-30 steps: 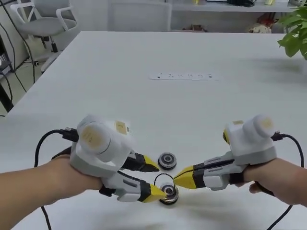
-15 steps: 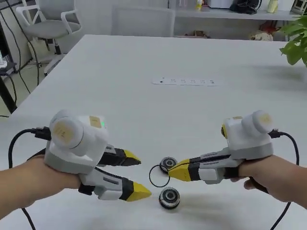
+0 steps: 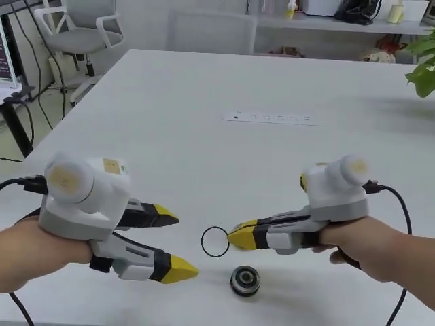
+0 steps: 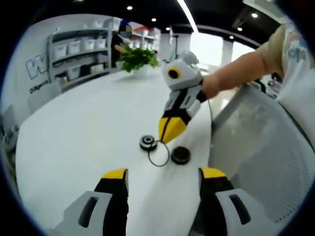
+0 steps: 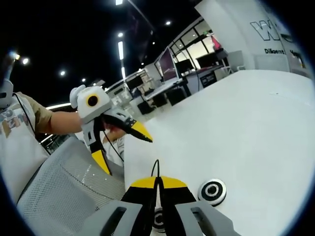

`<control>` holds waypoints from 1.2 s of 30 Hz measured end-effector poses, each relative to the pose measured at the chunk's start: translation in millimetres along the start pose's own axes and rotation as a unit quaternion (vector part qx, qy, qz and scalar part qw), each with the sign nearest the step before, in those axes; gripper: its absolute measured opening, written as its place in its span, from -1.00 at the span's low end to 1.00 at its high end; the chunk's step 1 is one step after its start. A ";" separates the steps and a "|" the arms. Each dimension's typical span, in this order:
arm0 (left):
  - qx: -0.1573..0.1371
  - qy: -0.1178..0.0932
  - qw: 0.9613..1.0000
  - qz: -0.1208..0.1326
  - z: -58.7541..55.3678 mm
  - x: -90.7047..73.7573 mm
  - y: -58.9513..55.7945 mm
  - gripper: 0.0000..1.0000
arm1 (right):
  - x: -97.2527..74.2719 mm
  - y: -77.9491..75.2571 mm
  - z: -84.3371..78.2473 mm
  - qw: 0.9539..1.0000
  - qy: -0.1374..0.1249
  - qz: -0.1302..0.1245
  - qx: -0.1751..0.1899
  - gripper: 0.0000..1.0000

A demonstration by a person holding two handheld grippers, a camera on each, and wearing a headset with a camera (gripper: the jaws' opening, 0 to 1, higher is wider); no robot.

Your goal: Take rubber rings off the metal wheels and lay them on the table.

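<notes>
My right gripper (image 3: 232,236) is shut on a thin black rubber ring (image 3: 215,242), which hangs from its yellow tips just above the white table (image 3: 204,149). A metal wheel (image 3: 245,280) lies on the table below and a little right of the ring. My left gripper (image 3: 175,244) stands open to the left, apart from ring and wheel. In the left gripper view the open left gripper (image 4: 162,174) faces the ring (image 4: 158,156), held by the right gripper (image 4: 170,135), with two wheels (image 4: 147,142) (image 4: 180,155) beside it. The right gripper view has the ring (image 5: 156,167) edge-on and a wheel (image 5: 212,191).
A white power strip (image 3: 272,117) lies across the middle of the table. A green plant (image 3: 425,68) reaches in at the far right edge. An office chair (image 3: 81,30) stands beyond the far left corner. Cables trail from both grippers.
The left gripper let go of the near wheel, opened and drew back to the left. The right gripper pulled the ring clear of the wheel and lifted it away.
</notes>
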State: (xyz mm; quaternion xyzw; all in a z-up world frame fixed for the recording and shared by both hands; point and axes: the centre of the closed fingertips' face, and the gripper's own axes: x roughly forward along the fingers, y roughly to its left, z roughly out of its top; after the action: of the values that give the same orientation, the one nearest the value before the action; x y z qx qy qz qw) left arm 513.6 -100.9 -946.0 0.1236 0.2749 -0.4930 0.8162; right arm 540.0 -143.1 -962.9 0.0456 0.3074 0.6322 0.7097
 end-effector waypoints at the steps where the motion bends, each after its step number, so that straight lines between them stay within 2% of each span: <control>1: -0.001 0.000 1.000 0.002 -1.0 -1.2 0.6 0.19 | 2.7 -0.6 -1.4 1.000 0.003 -0.001 -0.001 -1.00; 9: -0.008 -0.001 1.000 0.012 -4.7 -7.5 2.2 0.25 | 15.7 -5.7 -8.3 1.000 0.011 -0.012 0.003 -1.00; 17: -0.013 0.000 1.000 0.016 -8.0 -10.2 2.1 0.29 | 27.1 -7.1 -24.7 0.999 0.038 -0.022 -0.006 -1.00; 27: -0.016 0.001 1.000 0.018 -9.1 -11.4 3.8 0.29 | 28.5 -17.7 -30.7 0.997 0.057 -0.049 -0.031 -1.00; 36: -0.016 0.003 1.000 0.019 -11.2 -11.4 4.1 0.29 | 27.5 -20.2 -32.9 0.995 0.066 -0.060 -0.051 -0.67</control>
State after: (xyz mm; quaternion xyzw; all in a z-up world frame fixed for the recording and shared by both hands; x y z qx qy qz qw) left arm 509.3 -85.2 -948.9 0.1170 0.2833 -0.4728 0.8261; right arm 541.6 -132.3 -1009.0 -0.0510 0.3233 0.6046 0.7262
